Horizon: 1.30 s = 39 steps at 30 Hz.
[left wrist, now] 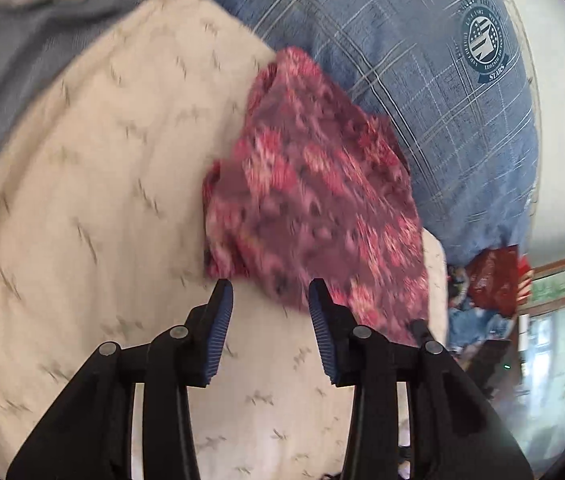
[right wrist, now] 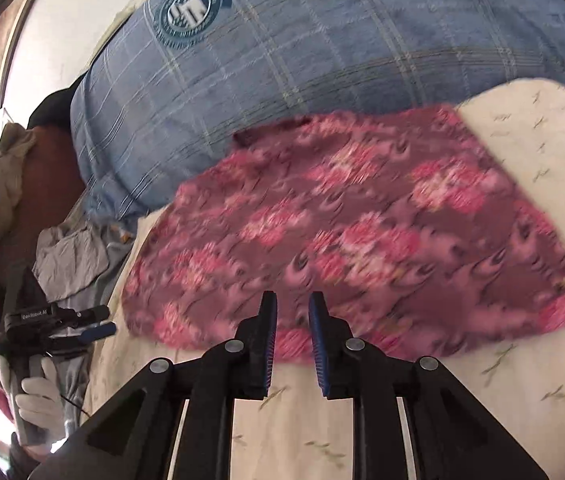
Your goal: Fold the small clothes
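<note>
On the bed (right wrist: 542, 152), both released tongs, left (left wrist: 270, 292) and right (right wrist: 292, 308), should pinch the floral garment (right wrist: 354, 224) at its near hem.

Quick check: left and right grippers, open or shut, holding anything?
Left gripper: open, holding nothing, at the edge of the floral cloth.
Right gripper: open with a narrower gap, nothing between the fingers, over the cloth's near edge.

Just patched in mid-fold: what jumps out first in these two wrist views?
The crimson floral-print garment lies spread on the cream patterned bed sheet, just ahead of both open grippers, left and right. Behind it sits a big blue plaid pillow with a round crest.
</note>
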{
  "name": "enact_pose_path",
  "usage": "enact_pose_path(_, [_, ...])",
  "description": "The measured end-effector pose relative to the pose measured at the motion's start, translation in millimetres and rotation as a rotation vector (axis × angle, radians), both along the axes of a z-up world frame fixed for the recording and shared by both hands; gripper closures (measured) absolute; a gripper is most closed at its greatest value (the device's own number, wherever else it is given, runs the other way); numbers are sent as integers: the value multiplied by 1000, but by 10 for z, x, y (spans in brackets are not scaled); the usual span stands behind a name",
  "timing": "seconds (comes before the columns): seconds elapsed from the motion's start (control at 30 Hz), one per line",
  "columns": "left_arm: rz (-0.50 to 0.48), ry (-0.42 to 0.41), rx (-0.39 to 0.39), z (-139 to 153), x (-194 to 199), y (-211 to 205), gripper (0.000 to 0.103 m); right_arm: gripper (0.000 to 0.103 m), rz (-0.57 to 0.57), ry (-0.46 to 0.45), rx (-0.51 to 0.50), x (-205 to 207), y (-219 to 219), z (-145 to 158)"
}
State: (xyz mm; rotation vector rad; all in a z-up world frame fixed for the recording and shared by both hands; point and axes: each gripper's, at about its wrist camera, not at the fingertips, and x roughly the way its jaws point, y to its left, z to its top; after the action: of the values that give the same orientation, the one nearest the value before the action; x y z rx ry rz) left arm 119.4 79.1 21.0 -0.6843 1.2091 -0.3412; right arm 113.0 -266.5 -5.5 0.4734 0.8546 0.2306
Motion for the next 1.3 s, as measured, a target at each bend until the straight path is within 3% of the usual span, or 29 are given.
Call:
enact_pose_path(0.1, [16,-4,4,-51,-17,-66,57,84,8,21,1,-27,87,-65])
enact_pose_path(0.23, [96,39,-13,-146,88,-7,56,84,-20,29,40,-144,-30,-51])
enact_pose_path(0.37, [114,45,-58,-177,79,23,56,72,-129,62,145,-349,-394,-119])
enact_pose_path(0.43, [110,35,-47,-179,77,-17,49,72,-181,91,193,-427,-575,-206])
enact_pose_path(0.5, [121,49,-42,-211,123,-67,48,72,-233,132,207,-413,-707,-300])
enact_pose_path(0.57, [138,56,-43,-232,191,-75,48,72,-290,141,299,-393,-837,-397])
enact_pose_path(0.6, [146,51,-36,-218,240,-77,50,72,-316,132,350,-361,-898,-432])
enact_pose_path(0.63, [153,32,-15,-179,296,-76,73,72,-335,127,369,-333,-937,-447])
enact_pose_path(0.67, [141,10,19,-114,369,-83,90,82,-348,121,390,-284,-976,-463])
enact_pose_path(0.7, [122,1,27,-57,429,-77,97,97,-348,108,407,-242,-1009,-456])
enact_pose_path(0.77, [111,-26,20,51,472,-45,97,97,-338,54,418,-214,-1051,-346])
enact_pose_path(0.87, [75,-98,97,226,398,-41,98,97,-325,-12,406,-252,-1060,-197])
enact_pose_path(0.93, [62,-92,157,153,322,-33,98,97,-318,7,394,-293,-1048,-246])
enact_pose_path(1.03, [47,-1,224,-150,260,40,98,97,-311,108,374,-350,-1039,-508])
enact_pose_path(1.1, [42,23,199,-239,196,149,98,96,-308,128,396,-427,-1051,-571])
enact_pose_path(1.17, [49,-18,175,-136,130,258,98,91,-318,139,350,-506,-1085,-456])
enact_pose_path(1.27, [60,-114,149,150,133,327,97,90,-336,55,277,-631,-1202,-150])
enact_pose_path(1.3, [45,-139,155,251,194,292,91,86,-348,23,254,-618,-1259,-49])
